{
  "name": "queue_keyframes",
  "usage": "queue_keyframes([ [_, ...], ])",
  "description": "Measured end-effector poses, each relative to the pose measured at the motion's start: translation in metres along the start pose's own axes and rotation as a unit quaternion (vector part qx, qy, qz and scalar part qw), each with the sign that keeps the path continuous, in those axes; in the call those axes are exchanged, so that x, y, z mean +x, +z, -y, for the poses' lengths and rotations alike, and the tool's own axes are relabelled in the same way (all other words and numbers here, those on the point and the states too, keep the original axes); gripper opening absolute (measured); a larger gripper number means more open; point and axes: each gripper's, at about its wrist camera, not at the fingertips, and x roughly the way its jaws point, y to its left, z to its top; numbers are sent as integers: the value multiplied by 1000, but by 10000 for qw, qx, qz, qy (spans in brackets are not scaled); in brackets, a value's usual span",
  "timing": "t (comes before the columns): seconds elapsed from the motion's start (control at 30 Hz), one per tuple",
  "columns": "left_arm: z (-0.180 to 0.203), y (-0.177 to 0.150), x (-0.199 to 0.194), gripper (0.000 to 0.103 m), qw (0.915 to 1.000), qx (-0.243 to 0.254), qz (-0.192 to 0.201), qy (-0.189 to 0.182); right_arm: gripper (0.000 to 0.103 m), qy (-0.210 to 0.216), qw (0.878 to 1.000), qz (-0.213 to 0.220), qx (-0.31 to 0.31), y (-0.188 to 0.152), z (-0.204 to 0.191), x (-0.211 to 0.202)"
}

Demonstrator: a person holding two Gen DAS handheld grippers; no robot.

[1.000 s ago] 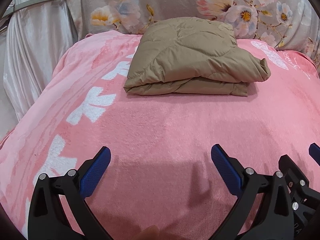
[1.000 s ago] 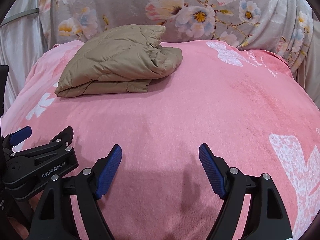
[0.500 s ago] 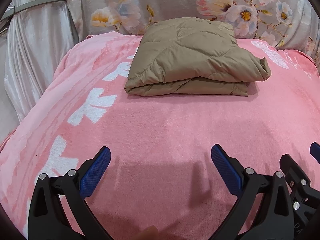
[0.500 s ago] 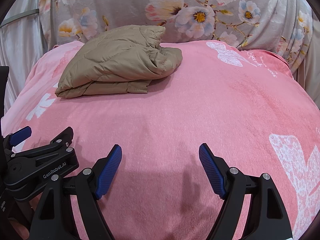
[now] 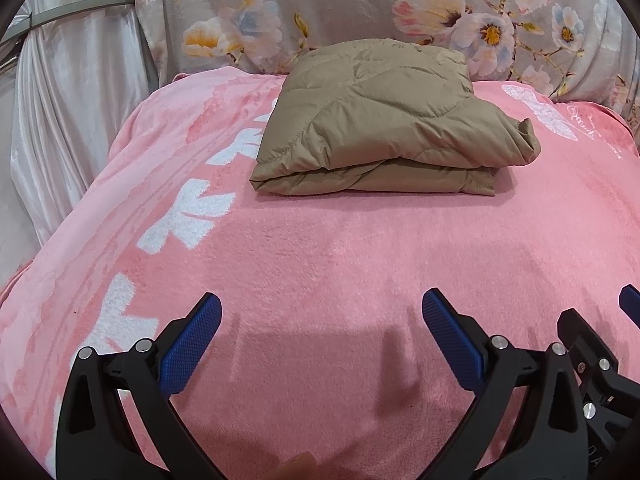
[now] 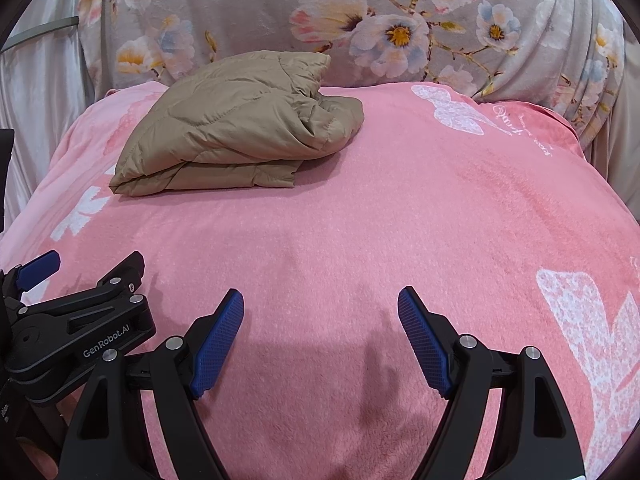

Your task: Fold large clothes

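Observation:
A tan quilted jacket [image 5: 384,120] lies folded into a thick bundle at the far side of the pink blanket [image 5: 320,264]; it also shows in the right wrist view [image 6: 236,128], at the far left. My left gripper [image 5: 320,312] is open and empty, well short of the jacket, low over the blanket. My right gripper [image 6: 320,308] is open and empty too, beside the left one, whose black body [image 6: 80,328] shows at the left of the right wrist view.
The pink blanket with white flower prints [image 6: 592,320] covers a bed. A grey floral cloth [image 5: 400,12] hangs behind it. A pale satin curtain [image 5: 72,112] hangs at the left, past the bed's edge.
Both grippers have stayed open and almost still. The jacket has not moved.

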Motion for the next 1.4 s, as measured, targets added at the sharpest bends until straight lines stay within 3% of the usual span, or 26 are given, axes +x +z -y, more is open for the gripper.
queue_keyframes([
  [1.4,0,2,-6,98,10000,-4,62,61,77,-8,10000,12,-8,0,0,0],
])
